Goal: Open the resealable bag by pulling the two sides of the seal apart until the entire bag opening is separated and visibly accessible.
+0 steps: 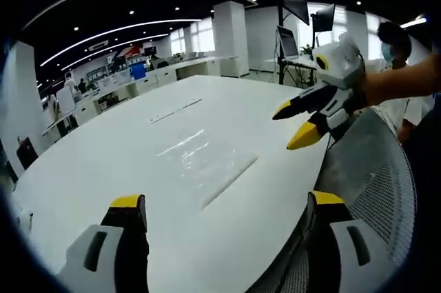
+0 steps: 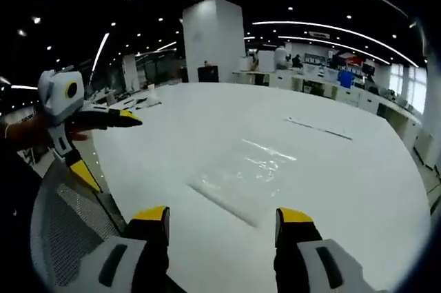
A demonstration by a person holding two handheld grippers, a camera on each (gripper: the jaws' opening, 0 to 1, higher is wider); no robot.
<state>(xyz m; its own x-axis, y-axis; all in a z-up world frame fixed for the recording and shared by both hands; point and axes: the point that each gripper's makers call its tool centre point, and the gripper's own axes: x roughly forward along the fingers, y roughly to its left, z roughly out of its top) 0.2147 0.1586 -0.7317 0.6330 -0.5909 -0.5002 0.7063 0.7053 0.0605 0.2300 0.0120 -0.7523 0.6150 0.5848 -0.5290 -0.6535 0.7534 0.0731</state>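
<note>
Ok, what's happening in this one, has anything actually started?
A person holds a two-jaw gripper in each hand above a white table. A clear resealable bag lies flat on it, untouched and apparently not yet opened. The left gripper and the right gripper both have their jaws spread and hold nothing, each short of the bag. A mesh chair back sits at the table's edge. Nothing has been gripped yet.

This is a large open-plan office. A broad white counter (image 1: 138, 162) sits under a dark ceiling with long curved light strips (image 1: 110, 31), rows of desks (image 1: 172, 72) and monitors (image 1: 286, 41) stand behind, and a mesh office chair (image 1: 375, 183) is alongside.
</note>
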